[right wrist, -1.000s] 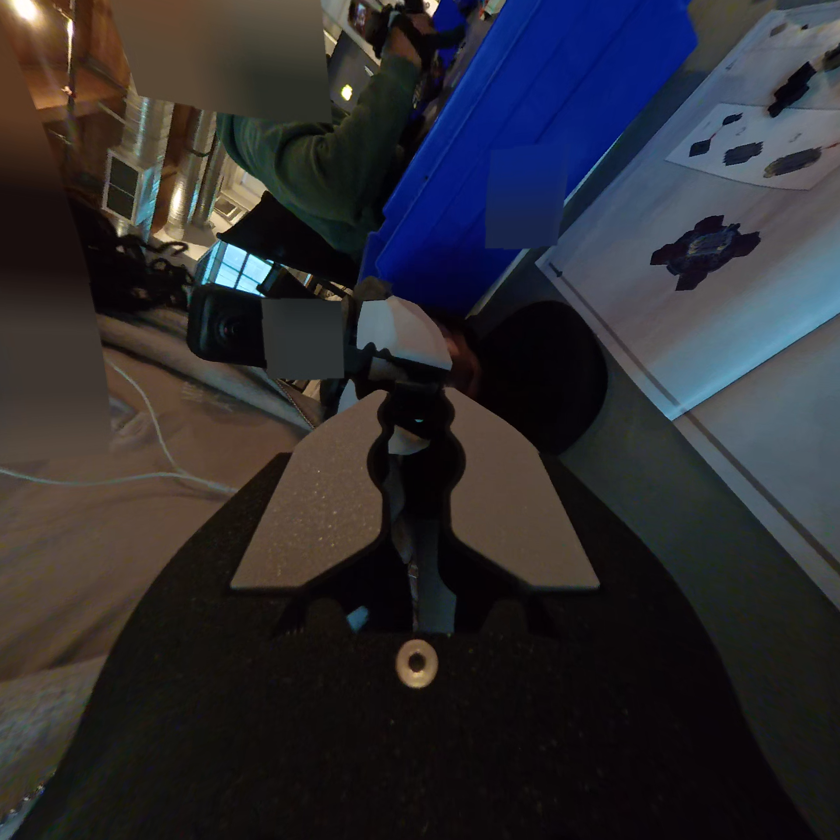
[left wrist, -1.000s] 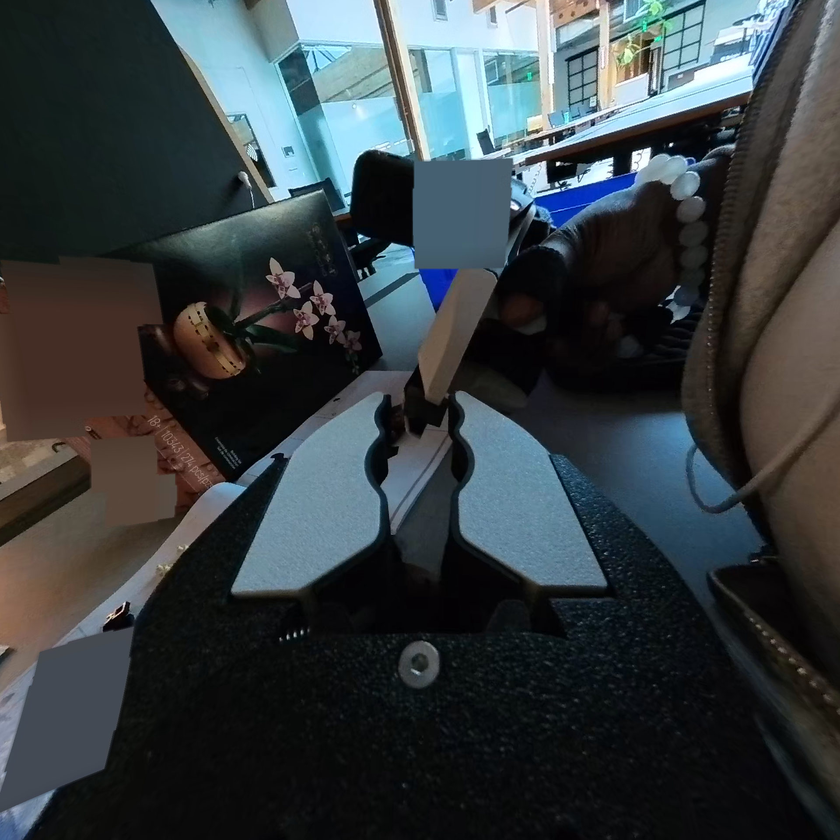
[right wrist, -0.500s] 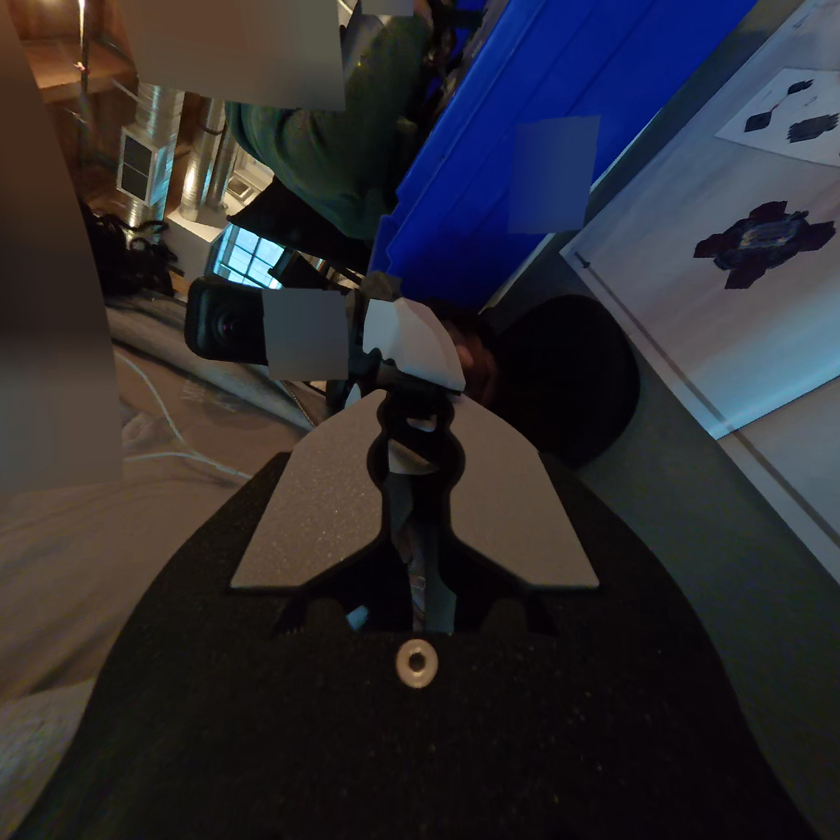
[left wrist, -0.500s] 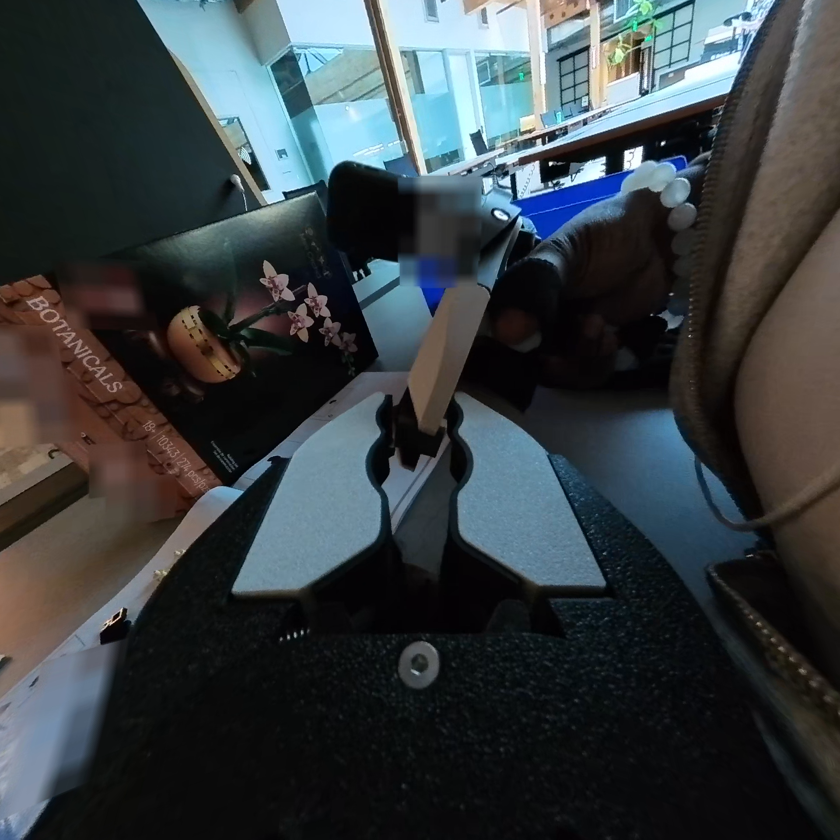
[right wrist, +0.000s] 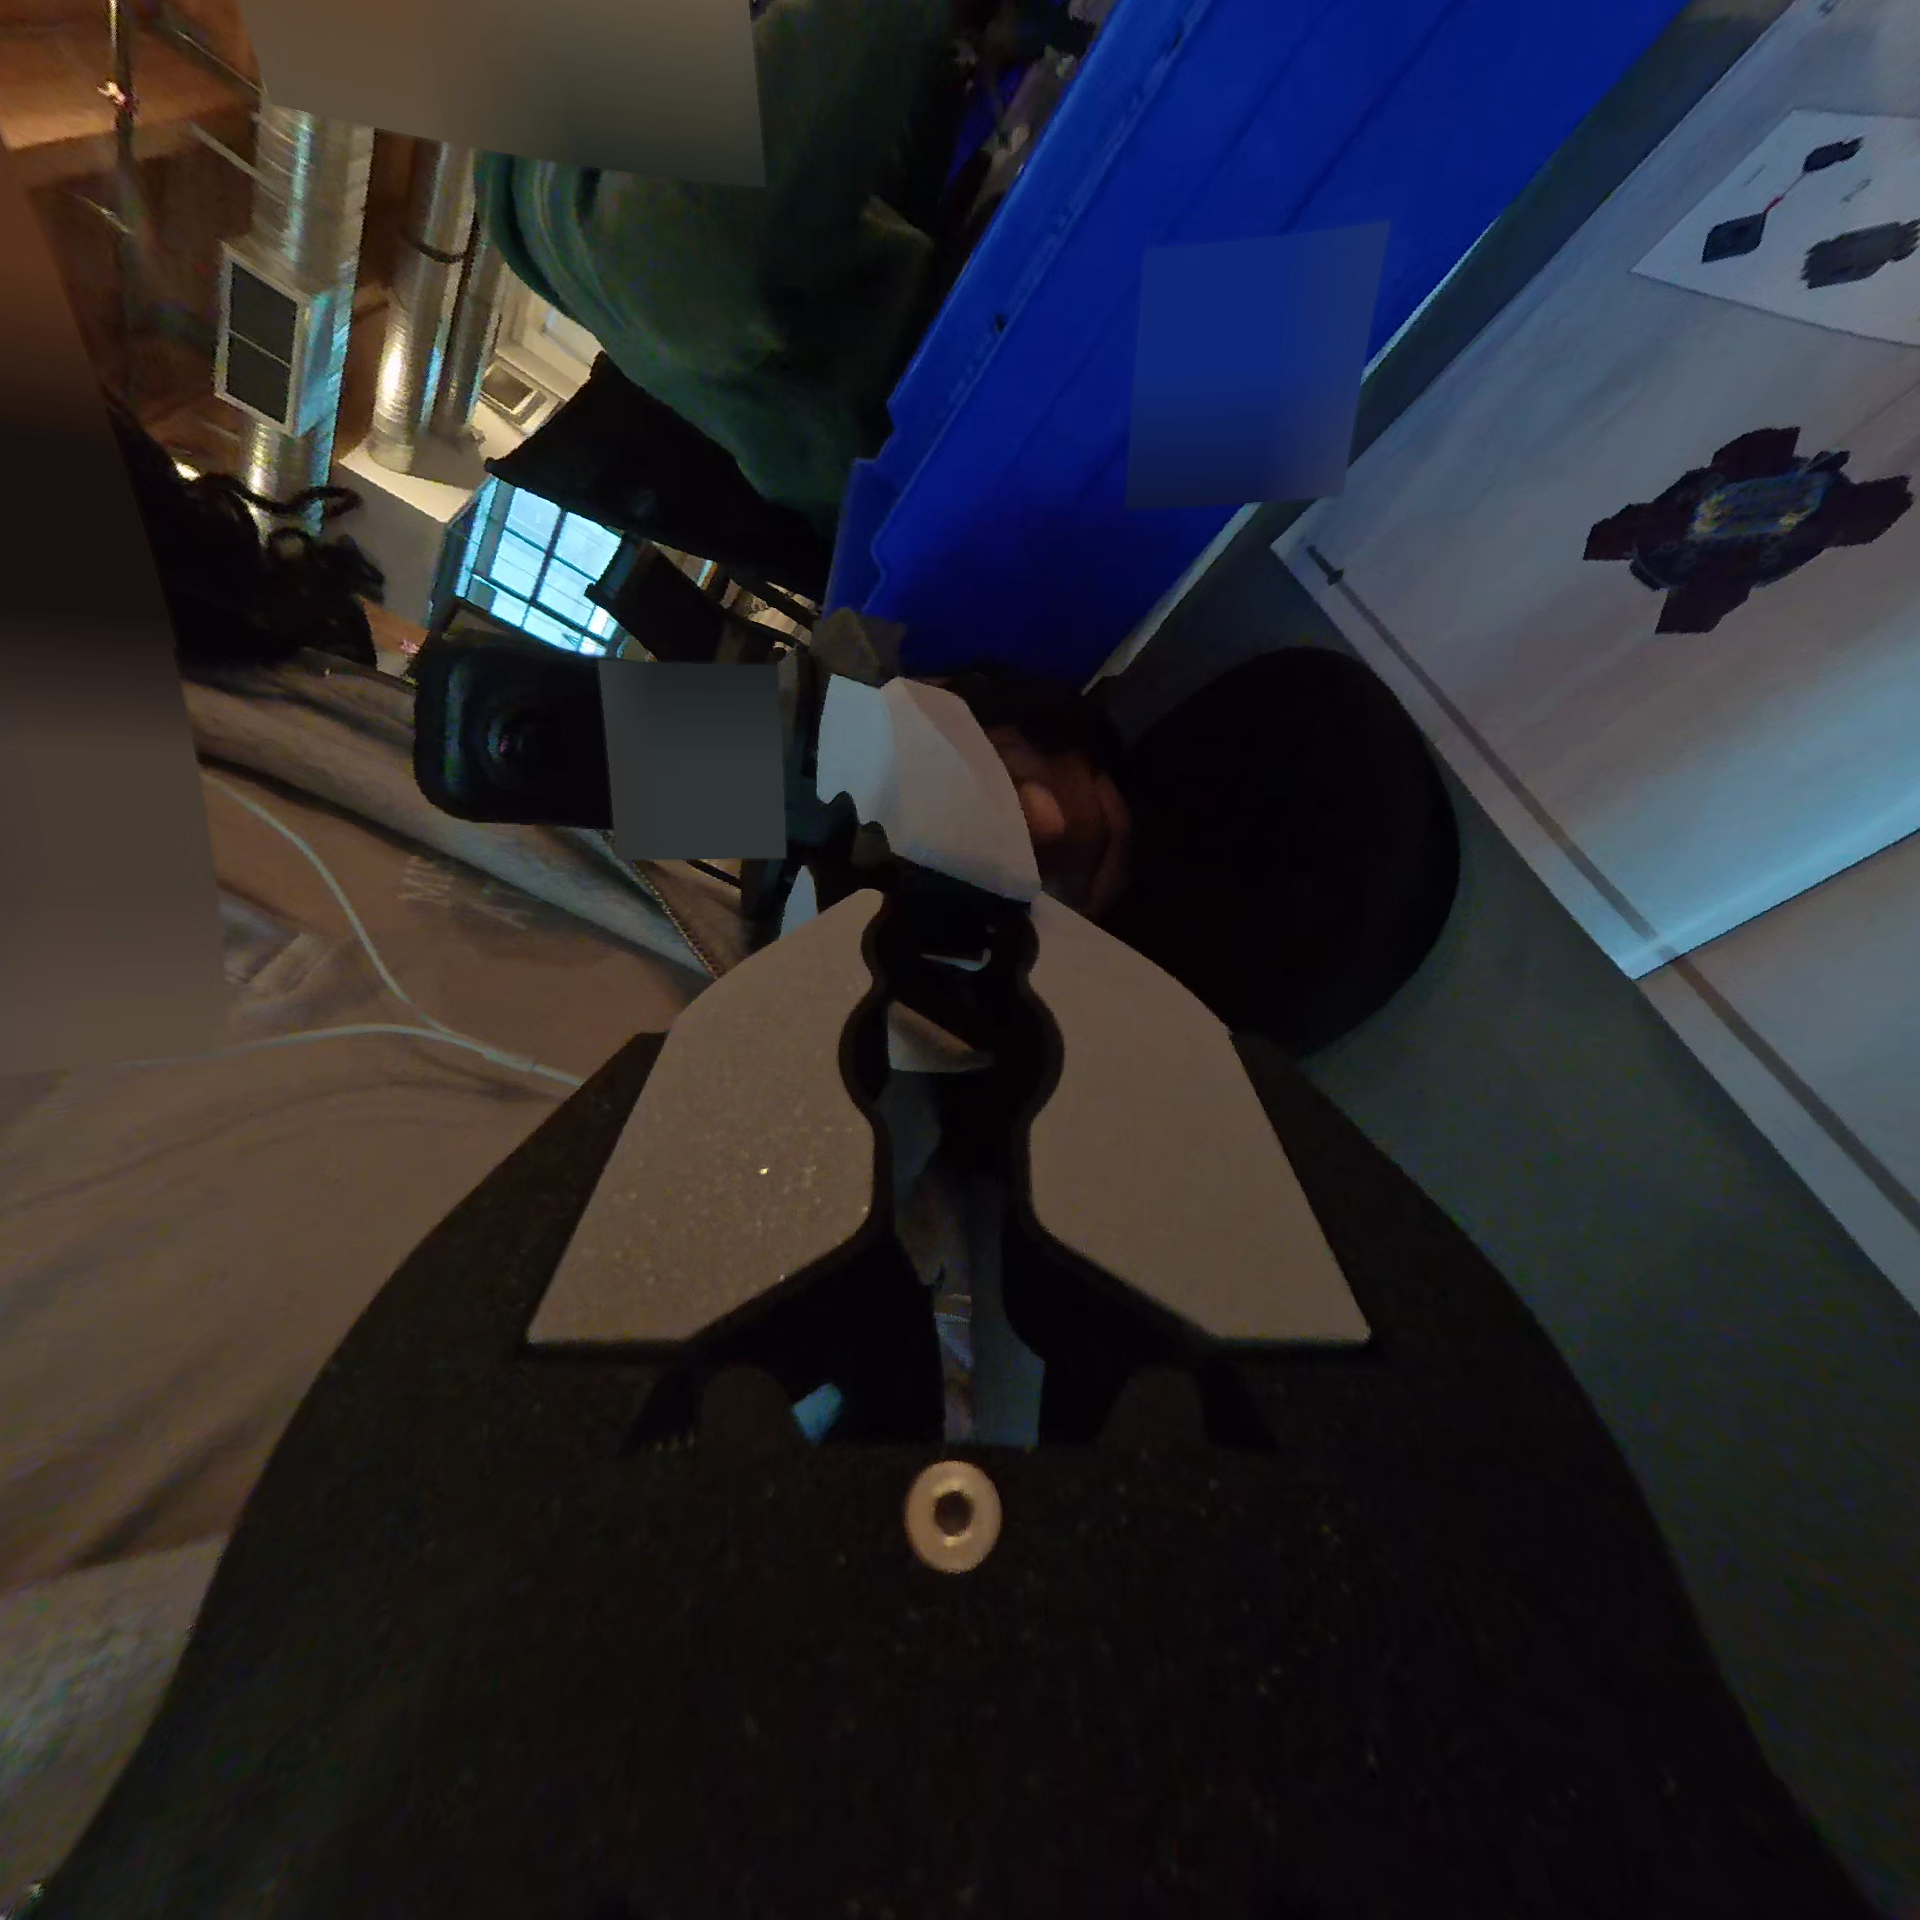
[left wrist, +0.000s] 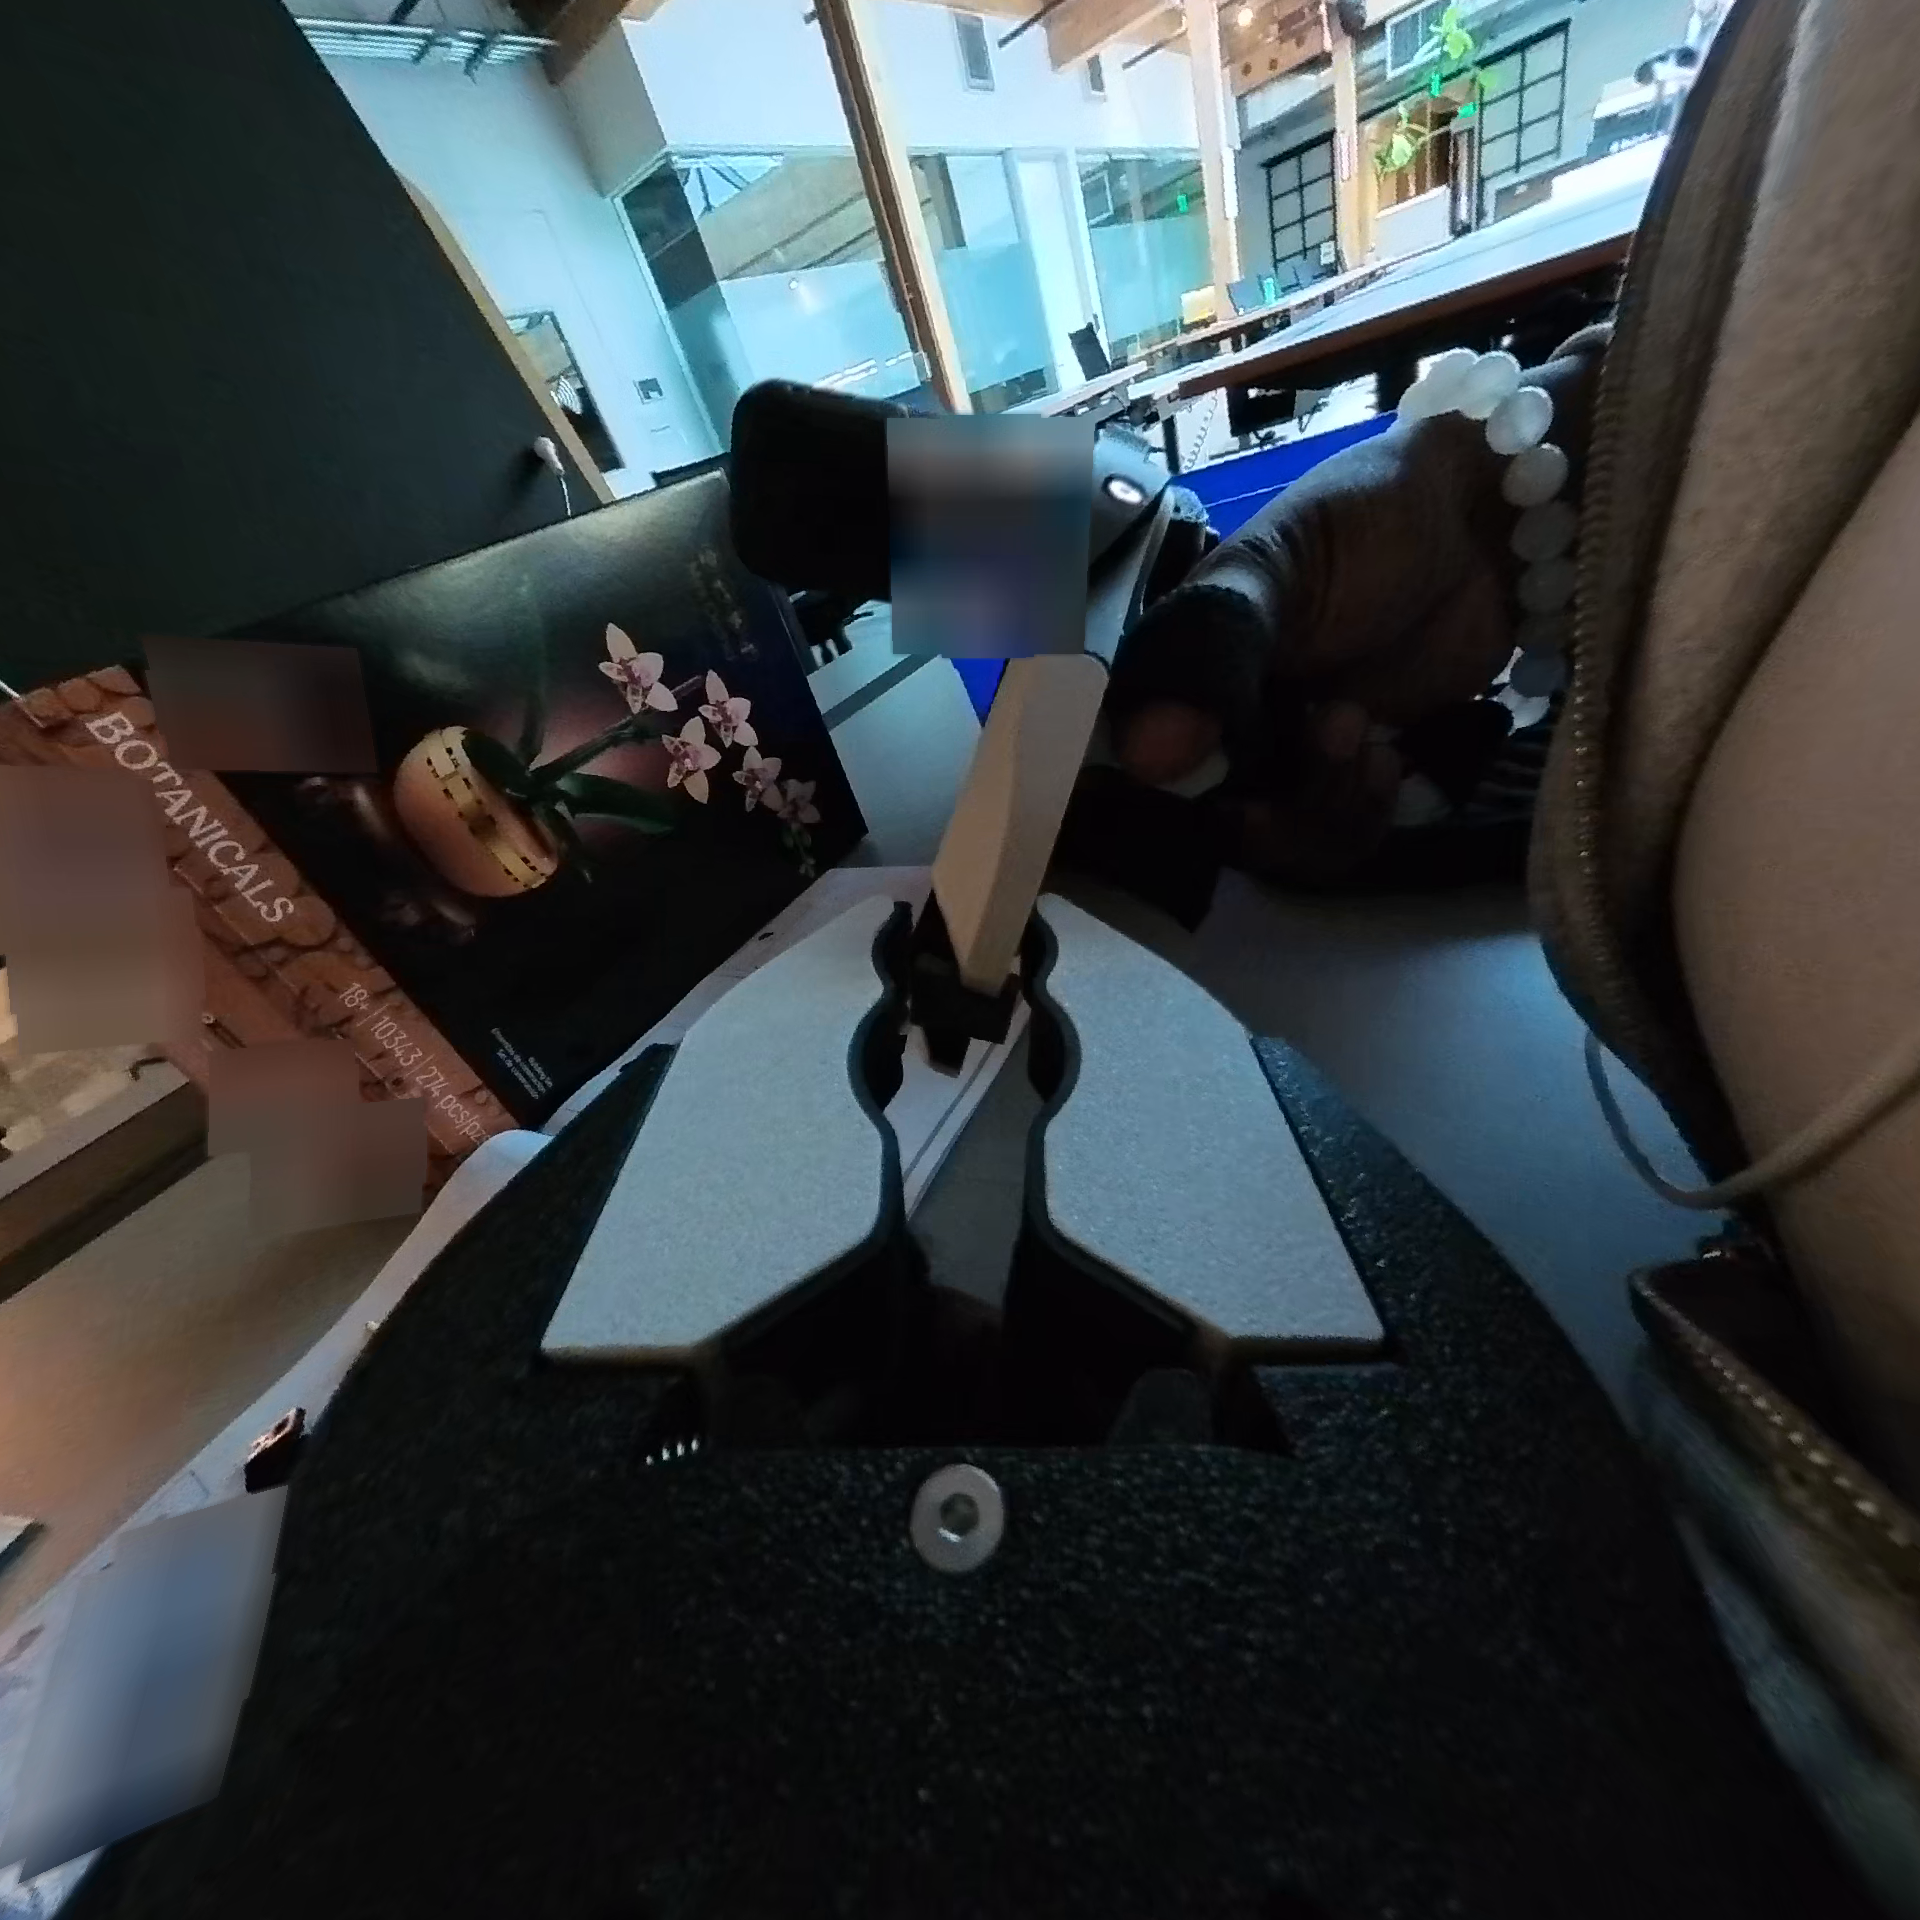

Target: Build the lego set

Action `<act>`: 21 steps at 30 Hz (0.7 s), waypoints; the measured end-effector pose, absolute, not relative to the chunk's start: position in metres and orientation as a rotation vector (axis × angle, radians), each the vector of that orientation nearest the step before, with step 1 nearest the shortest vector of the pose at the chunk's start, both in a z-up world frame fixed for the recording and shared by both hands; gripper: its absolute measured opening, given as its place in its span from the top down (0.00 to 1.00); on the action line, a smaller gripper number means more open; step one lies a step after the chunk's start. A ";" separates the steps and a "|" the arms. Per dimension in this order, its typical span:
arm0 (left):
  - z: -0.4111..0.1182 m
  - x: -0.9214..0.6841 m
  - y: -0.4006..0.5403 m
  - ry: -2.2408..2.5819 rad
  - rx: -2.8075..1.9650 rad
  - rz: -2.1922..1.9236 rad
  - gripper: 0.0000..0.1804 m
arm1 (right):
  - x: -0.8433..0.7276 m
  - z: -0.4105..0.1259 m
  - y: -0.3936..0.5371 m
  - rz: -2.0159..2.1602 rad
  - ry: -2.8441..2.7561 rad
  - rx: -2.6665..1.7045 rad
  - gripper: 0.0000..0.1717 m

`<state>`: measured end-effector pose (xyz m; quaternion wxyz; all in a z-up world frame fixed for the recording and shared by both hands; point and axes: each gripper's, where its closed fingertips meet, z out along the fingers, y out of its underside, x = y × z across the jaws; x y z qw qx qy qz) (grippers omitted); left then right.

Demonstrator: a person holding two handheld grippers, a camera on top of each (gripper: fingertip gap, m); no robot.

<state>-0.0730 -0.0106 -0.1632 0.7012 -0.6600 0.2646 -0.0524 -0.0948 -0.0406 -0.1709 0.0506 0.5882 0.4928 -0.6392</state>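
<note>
Grey table (left wrist: 1351, 997) fills the ground of both views, and a blue bin (right wrist: 1039, 364) is seen standing on it along its far side. A dark box (left wrist: 582, 810) printed with a potted orchid is stood upright on the left of the left wrist view, just beside a white sheet (right wrist: 1662, 727) that is laid flat on the table and printed with dark shapes. A person in a green top (right wrist: 707, 260) is seen beyond the bin.

A hand (left wrist: 1330, 644) in a dark fingerless glove, with a bracelet of pale beads (left wrist: 1527, 447) at the wrist, is wrapped around the handle of the right gripper (right wrist: 951, 956). That gripper is brought tip to tip with the left gripper (left wrist: 961, 997), just above the near edge of the white sheet, and its pale fingers (left wrist: 1023, 810) are seen slanting down into the gap of the left one.

A small black piece (left wrist: 961, 1003) is held there: the right gripper is clenched on it at its very tips. The same piece is set between the fingertips of the left gripper, whose jaws are drawn in narrowly on either side of it; whether its pads press on the piece cannot be told, since pads and piece are alike dark
</note>
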 end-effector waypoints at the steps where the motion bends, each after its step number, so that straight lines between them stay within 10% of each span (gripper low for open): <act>1: -0.163 -0.073 -0.010 0.593 -1.469 -0.113 0.89 | -0.094 -0.171 -0.041 -1.944 1.499 1.793 0.91; 21: -0.165 -0.069 -0.008 0.628 -1.451 -0.106 0.91 | -0.093 -0.174 -0.043 -1.907 1.560 1.813 0.91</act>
